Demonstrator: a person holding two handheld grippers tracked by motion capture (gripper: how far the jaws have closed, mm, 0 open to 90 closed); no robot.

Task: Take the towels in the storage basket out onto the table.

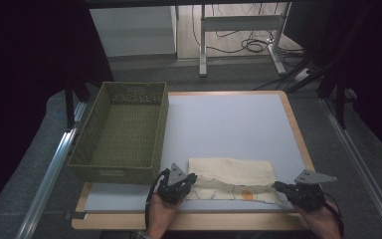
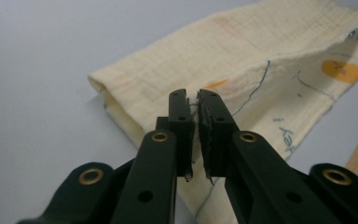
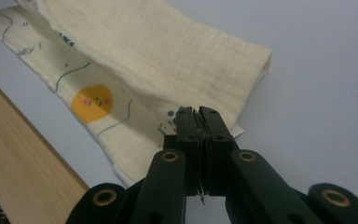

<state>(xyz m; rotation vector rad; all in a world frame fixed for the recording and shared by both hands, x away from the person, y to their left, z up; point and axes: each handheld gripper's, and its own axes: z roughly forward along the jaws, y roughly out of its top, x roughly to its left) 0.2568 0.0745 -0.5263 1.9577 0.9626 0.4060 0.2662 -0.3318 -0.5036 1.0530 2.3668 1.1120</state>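
From the high view, we see our left tongs at one end of a pale yellow cloth and our right tongs at its other end. The cloth lies folded on the white table, stretched out between the two tongs. A green woven basket sits just past our left tongs, farther away from us. In the left gripper view, our left tongs are closed on the cloth. The near edge of the cloth is pinched between the two black tips, and the rest spreads out ahead of them. An orange spot on the cloth sits far off to one side. In the right gripper view, our right tongs are also closed tight on the cloth, holding its near corner. The orange spot has a little face on it, and it lies beside the tips. A wooden edge of the table runs close to these tongs.
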